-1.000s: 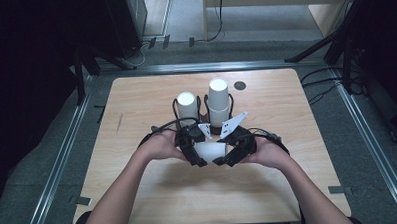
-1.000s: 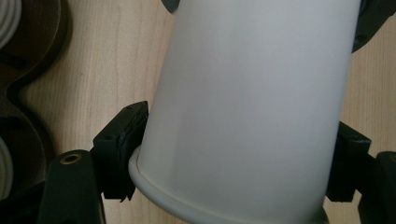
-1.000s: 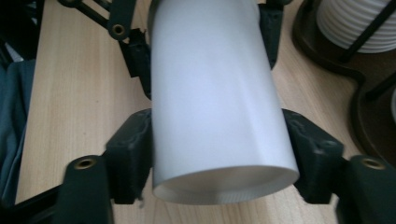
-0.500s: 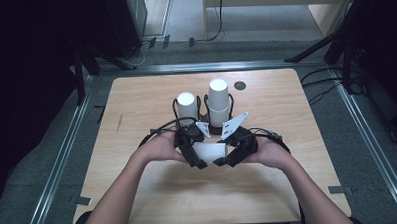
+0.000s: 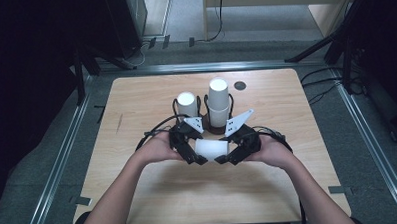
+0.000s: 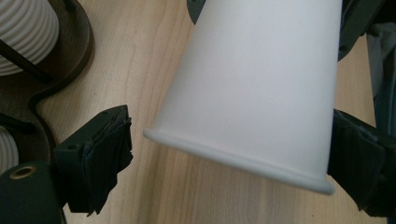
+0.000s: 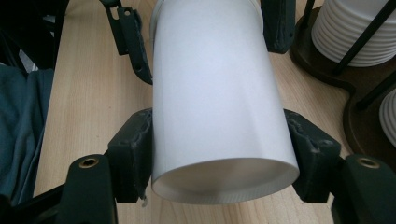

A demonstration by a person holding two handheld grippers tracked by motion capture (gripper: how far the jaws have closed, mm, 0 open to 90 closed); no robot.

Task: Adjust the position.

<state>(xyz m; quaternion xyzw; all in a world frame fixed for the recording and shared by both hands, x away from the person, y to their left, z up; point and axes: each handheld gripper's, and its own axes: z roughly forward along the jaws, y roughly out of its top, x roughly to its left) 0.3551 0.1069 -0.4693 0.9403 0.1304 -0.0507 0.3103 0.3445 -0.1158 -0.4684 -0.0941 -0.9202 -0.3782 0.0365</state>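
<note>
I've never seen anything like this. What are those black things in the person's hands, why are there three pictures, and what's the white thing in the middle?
No robot here: a person sits at a wooden table holding a hand-operated clamp, called a gripper, in each hand. The high view looks down from above; there the left gripper and right gripper meet over a white paper cup lying on its side. The other two pictures come from small cameras riding on each gripper, looking along its black jaws. In the right gripper view, both jaws press the cup's sides near its open mouth. In the left gripper view, one jaw stands clear of the cup, so that gripper looks open. Behind them, a dark wire rack holds two stacks of cups.
</note>
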